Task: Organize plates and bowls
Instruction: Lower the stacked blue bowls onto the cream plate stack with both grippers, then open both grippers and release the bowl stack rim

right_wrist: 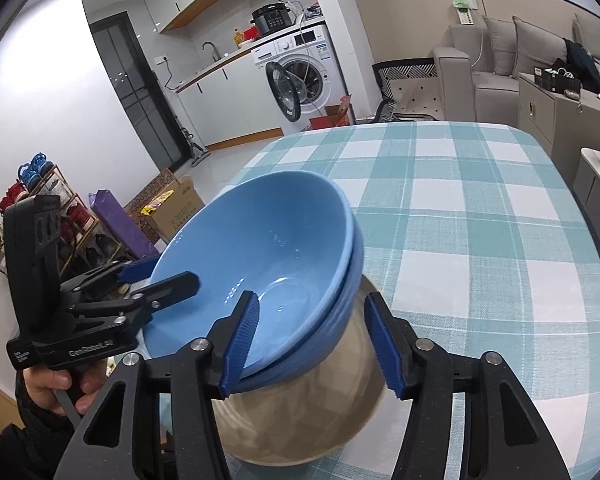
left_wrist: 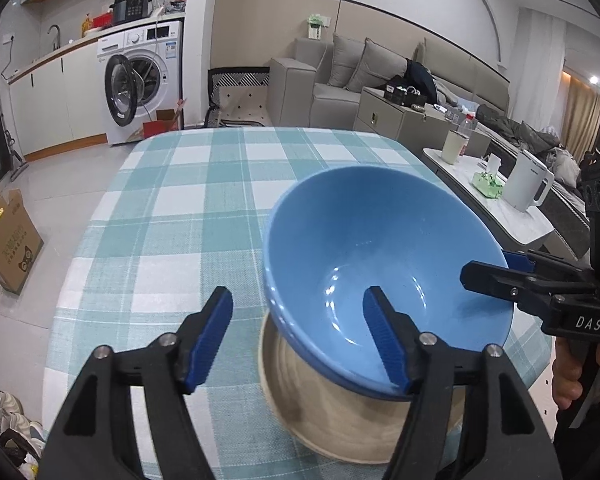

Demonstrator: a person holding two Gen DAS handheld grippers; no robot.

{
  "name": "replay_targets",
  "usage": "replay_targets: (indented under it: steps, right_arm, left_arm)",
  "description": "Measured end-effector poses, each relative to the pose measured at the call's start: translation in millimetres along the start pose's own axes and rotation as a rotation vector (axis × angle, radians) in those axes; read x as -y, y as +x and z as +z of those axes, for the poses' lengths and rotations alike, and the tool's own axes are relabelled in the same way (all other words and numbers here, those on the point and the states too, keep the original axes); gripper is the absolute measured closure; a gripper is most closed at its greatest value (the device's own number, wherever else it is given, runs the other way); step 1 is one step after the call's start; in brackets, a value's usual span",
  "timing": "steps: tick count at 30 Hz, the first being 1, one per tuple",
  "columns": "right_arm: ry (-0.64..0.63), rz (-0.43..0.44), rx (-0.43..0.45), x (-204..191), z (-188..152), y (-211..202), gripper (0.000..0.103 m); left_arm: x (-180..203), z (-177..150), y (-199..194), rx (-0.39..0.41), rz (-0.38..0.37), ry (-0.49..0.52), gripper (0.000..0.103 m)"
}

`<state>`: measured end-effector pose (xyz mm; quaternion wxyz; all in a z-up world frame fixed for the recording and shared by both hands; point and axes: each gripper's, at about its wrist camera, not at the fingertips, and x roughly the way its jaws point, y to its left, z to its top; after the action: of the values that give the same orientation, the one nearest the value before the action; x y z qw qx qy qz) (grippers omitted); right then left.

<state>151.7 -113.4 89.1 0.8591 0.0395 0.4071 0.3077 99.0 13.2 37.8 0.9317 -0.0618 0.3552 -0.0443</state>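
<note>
Left and right wrist views of a table (left_wrist: pixel 188 208) covered with a teal-and-white checked cloth. A blue bowl (left_wrist: pixel 384 276) sits tilted above a beige plate (left_wrist: pixel 340 420), near the table's front edge; in the right wrist view the blue bowl (right_wrist: pixel 260 264) appears to be two nested bowls, the rim of a second showing just beneath the first, with the beige plate (right_wrist: pixel 300 416) under them.

The left gripper (left_wrist: pixel 298 340) has its jaws spread apart: one blue pad lies inside the bowl and the other stands clear over the cloth, well away from the bowl's outer wall. In the right wrist view the same left gripper (right_wrist: pixel 156 278) reaches in from the left, with one finger inside the bowl and one outside it.

The right gripper (right_wrist: pixel 310 342) is likewise spread wide, one pad inside the bowl's near rim and the other outside, beside the plate. Whether either pad touches the bowl cannot be told. In the left wrist view the right gripper (left_wrist: pixel 488 268) straddles the bowl's far right rim.

Background: a washing machine (left_wrist: pixel 144 76) with its door open, a sofa (left_wrist: pixel 340 76), a cardboard box (left_wrist: pixel 12 240) on the floor, and a white kettle (left_wrist: pixel 528 184) on a side table.
</note>
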Motion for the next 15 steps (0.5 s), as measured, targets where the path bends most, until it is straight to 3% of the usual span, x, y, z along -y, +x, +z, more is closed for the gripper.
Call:
replay_targets:
  steps: [2, 3, 7, 10, 15]
  right_arm:
    - [-0.001, -0.005, 0.007, 1.6, 0.2, -1.8, 0.030]
    - [-0.002, -0.003, 0.010, 2.5, 0.5, -2.4, 0.028]
    - [-0.022, -0.001, 0.020, 0.8, -0.9, -4.8, 0.008]
    - [-0.050, -0.024, 0.040, -0.1, -6.3, -8.2, 0.004]
    - [-0.071, -0.054, 0.067, 3.6, -12.8, -13.7, 0.001]
  left_arm:
    - [-3.9, -0.4, -3.9, 0.013, 0.005, -0.006, 0.026]
    - [-6.4, -1.0, -6.6, 0.029, 0.015, -0.011, 0.017]
    - [-12.0, -3.8, -17.7, 0.088, 0.012, -0.008, 0.010]
    - [-14.5, -7.0, -25.6, 0.131, 0.029, 0.000, 0.001]
    - [-15.3, -13.6, -28.0, 0.151, 0.087, 0.017, 0.000]
